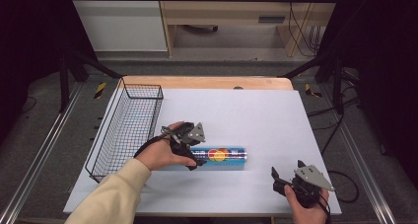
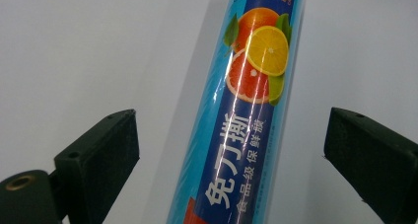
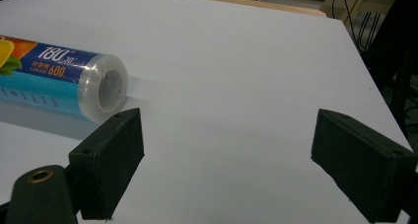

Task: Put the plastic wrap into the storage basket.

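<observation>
Approach is the step in hand: the left tool (image 1: 193,152) sits over the left end of the roll of cling film (image 1: 220,156), its jaws spread wide with the roll between them but not pinched. In the left gripper view the roll (image 2: 246,115) runs up between the two black jaws with bare white worktop showing on either side of it, so nothing is gripped yet.

The next move, as I judge it, calls for lowering the left tool a little further until the pads flank the roll at mid-height, then closing squarely across its width. The smooth round body could roll or slip away if one pad meets it first. The wire basket (image 1: 129,128), at about ten o'clock from the roll, looks the likely place for it.

The right tool (image 1: 288,178) rests near the worktop's (image 1: 276,110) edge at about four o'clock from the roll, well apart from it, jaws released and holding nothing.

The roll lies flat on its side near the middle of the worktop, its long axis running from nine to three o'clock. It is a slim cylinder in glossy blue and turquoise wrap, printed with sliced citrus fruit and white lettering. The right gripper view shows its clear, film-wound end (image 3: 106,88) with a hollow core.
</observation>
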The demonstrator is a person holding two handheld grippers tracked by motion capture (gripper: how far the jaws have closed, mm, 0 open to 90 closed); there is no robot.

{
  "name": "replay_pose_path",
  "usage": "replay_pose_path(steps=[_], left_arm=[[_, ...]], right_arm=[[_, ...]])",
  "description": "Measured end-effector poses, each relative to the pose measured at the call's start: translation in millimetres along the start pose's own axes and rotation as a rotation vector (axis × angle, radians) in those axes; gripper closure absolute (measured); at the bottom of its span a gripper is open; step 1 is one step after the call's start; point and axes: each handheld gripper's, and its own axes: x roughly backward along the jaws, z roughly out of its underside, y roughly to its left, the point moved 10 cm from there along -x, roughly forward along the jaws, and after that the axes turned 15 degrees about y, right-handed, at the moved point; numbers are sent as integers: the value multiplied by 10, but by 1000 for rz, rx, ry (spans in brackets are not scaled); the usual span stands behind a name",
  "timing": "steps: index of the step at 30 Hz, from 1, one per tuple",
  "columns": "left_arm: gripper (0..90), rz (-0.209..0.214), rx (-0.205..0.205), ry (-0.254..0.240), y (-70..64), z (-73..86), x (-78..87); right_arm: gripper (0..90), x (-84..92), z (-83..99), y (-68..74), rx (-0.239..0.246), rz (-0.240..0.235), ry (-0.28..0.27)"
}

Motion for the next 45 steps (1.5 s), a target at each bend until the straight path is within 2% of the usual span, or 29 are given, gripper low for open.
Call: replay_pose_path(steps=[12, 19, 27, 36, 37, 40, 45], left_arm=[[82, 7, -10, 41, 10, 48, -129], [103, 2, -34, 93, 36, 136, -196], [150, 21, -64, 160, 25, 209, -333], [177, 10, -63, 175, 23, 208, -425], [181, 14, -73, 191, 13, 222, -451], [182, 13, -74, 197, 6, 227, -471], [206, 26, -77, 191, -9, 212, -486]], right_arm=[[127, -12, 9, -4, -4, -6, 4], [126, -10, 7, -6, -7, -7, 3], [126, -21, 10, 22, 2, -15, 9], [126, -23, 12, 39, 4, -21, 12], [126, -28, 15, 46, 4, -23, 14], [126, -33, 17, 54, 7, -27, 17], [126, -43, 14, 55, 9, -28, 18]])
